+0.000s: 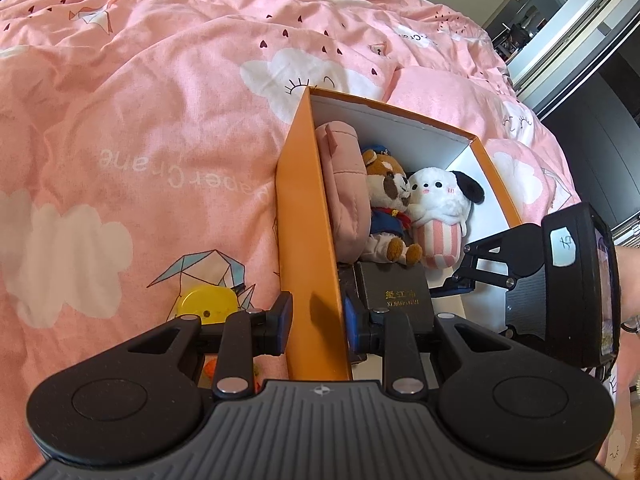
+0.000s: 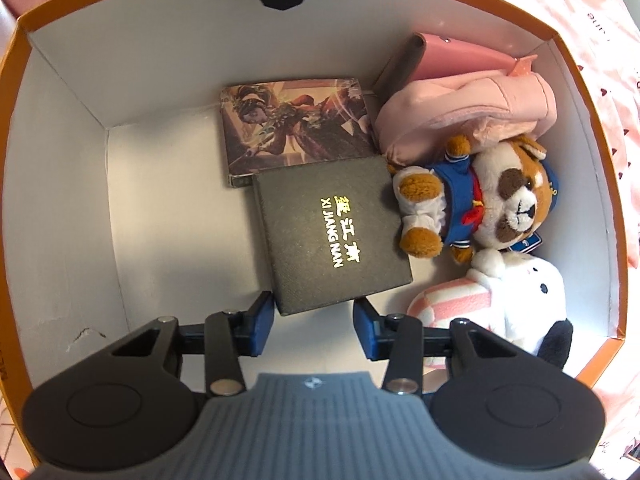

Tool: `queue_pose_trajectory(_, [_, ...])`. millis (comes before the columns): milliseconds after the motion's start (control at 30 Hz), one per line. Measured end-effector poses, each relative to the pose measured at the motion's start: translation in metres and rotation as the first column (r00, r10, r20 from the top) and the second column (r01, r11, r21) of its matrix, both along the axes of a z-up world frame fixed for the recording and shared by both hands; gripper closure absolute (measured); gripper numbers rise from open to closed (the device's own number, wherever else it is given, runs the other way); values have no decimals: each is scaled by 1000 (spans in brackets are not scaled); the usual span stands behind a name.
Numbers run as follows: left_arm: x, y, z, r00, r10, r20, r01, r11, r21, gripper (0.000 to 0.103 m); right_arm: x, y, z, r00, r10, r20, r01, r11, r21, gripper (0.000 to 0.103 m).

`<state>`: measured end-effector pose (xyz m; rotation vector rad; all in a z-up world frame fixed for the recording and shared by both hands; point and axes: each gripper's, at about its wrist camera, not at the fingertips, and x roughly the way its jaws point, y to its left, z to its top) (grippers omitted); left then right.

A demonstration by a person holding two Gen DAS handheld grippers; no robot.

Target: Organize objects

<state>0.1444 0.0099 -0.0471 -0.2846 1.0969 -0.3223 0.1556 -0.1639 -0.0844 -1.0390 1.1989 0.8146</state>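
Note:
An orange box with white inner walls stands on the pink bed. Inside lie a pink pouch, a brown dog plush in blue, a white plush with a black ear, a picture-printed case and, on top of it, a black box with gold letters. My left gripper is shut on the orange box's near side wall, one finger outside and one inside. My right gripper hangs inside the box, open, its tips just short of the black box's near edge.
A yellow round object lies on the pink bedding left of the box, close to my left gripper's outer finger. A hand holds the right gripper. A doorway and dark furniture stand beyond the bed.

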Motion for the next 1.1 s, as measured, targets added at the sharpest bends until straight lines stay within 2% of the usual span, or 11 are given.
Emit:
queue_pose_trajectory(133, [0, 0, 0, 1000, -1, 0, 1, 1000, 0, 73, -4, -1, 0, 999, 15, 28, -16, 1000, 10, 59])
queue_pose_trajectory(233, [-3, -1, 2, 1000, -3, 15, 3, 1000, 11, 73, -5, 1, 5, 998, -15, 55, 13, 1000, 26, 45])
queue_pose_trajectory(333, [-8, -3, 8, 999, -3, 46, 1, 999, 32, 68, -4, 1, 15, 996, -64, 55, 61, 997, 55, 42])
queue_pose_trajectory(467, [-18, -4, 18, 996, 1, 88, -6, 999, 52, 67, -6, 0, 33, 976, -186, 115, 175, 980, 98, 39])
queue_pose_trajectory(600, [-30, -6, 27, 992, -2, 126, -10, 995, 97, 65, -20, -9, 66, 928, -352, 125, 306, 908, 288, 38])
queue_pose_trajectory(633, [-33, -6, 28, 991, -5, 132, -10, 994, 108, 65, -38, -16, 67, 913, -387, 130, 328, 885, 330, 37])
queue_pose_trajectory(733, [-41, -7, 31, 989, -3, 150, -16, 992, 127, 65, -45, -19, 87, 872, -468, 144, 366, 818, 444, 36])
queue_pose_trajectory(767, [-43, -7, 32, 988, -4, 155, -16, 991, 130, 65, -42, -19, 77, 862, -483, 152, 363, 799, 480, 36])
queue_pose_trajectory(933, [-54, 0, 32, 984, 19, 175, -42, 991, 126, 65, -53, 4, 83, 824, -532, 196, 342, 742, 576, 36])
queue_pose_trajectory(1000, [-57, 6, 31, 982, 37, 185, -60, 991, 121, 65, -46, 11, 74, 816, -540, 206, 331, 730, 599, 35])
queue_pose_trajectory(1100, [-60, 14, 32, 978, 57, 202, -84, 988, 129, 66, -49, 20, 80, 810, -554, 194, 328, 701, 633, 31])
